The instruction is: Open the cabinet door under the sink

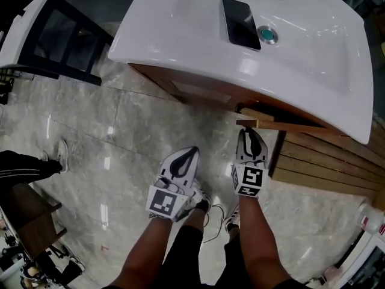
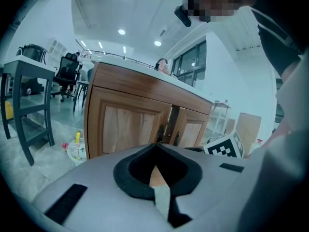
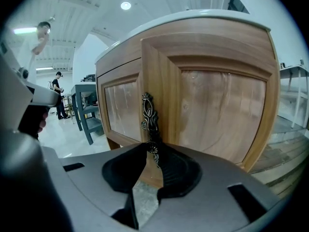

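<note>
2 doors front the cabinet [image 2: 130, 115] under the sink [image 1: 180, 35], and the right one [image 3: 222, 110] already stands ajar, its top edge swung clear of the frame in the head view. The right gripper [image 3: 150, 151] is clenched on the lower end of the door's dark ornate handle [image 3: 148, 115]. The left gripper [image 2: 155, 153] is closed on nothing and hangs apart, left of the door.

To finish the swing well, I judge the pull should follow an arc about the hinges on the side away from the handle. The grip should stay square, because that thin metal could slip from the pads, and the person's legs need to stay clear of the door's path.

Underfoot is a glossy marble floor [image 1: 120, 131], with wooden slats [image 1: 325, 161] to the right. A phone [image 1: 240, 21] lies on the sink beside the drain, and a dark table [image 1: 66, 41] stands off to the left.
</note>
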`<state>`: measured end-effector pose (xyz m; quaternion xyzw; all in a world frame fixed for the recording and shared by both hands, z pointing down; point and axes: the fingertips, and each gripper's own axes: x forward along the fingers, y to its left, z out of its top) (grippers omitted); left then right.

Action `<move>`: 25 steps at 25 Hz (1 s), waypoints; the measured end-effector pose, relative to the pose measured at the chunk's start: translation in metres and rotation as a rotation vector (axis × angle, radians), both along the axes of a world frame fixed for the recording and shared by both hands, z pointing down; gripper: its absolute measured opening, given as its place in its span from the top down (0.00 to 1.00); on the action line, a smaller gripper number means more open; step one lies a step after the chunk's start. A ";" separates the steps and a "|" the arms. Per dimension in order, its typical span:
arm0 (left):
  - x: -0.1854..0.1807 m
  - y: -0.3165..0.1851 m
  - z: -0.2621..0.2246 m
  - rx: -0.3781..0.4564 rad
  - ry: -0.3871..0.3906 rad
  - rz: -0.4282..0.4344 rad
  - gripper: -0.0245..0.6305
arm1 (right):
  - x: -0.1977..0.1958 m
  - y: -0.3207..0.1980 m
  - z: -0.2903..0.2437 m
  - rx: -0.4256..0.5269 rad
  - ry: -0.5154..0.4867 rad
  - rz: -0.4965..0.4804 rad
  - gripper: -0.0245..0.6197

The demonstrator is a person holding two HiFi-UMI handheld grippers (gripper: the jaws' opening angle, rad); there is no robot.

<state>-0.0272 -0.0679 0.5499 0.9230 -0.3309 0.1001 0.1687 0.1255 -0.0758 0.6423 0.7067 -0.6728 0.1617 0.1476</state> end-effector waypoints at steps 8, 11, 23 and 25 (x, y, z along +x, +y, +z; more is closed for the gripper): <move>0.017 0.044 0.000 -0.022 -0.001 -0.037 0.93 | -0.003 0.028 0.000 0.001 -0.010 -0.088 0.82; 0.021 0.057 0.002 -0.029 -0.008 -0.048 0.93 | -0.006 0.041 -0.003 -0.001 -0.019 -0.122 0.82; 0.030 0.104 0.020 -0.025 -0.020 -0.113 0.93 | -0.006 0.093 -0.004 0.021 -0.041 -0.268 0.82; 0.033 0.111 0.023 -0.020 -0.020 -0.120 0.93 | -0.005 0.101 -0.005 0.030 -0.043 -0.290 0.82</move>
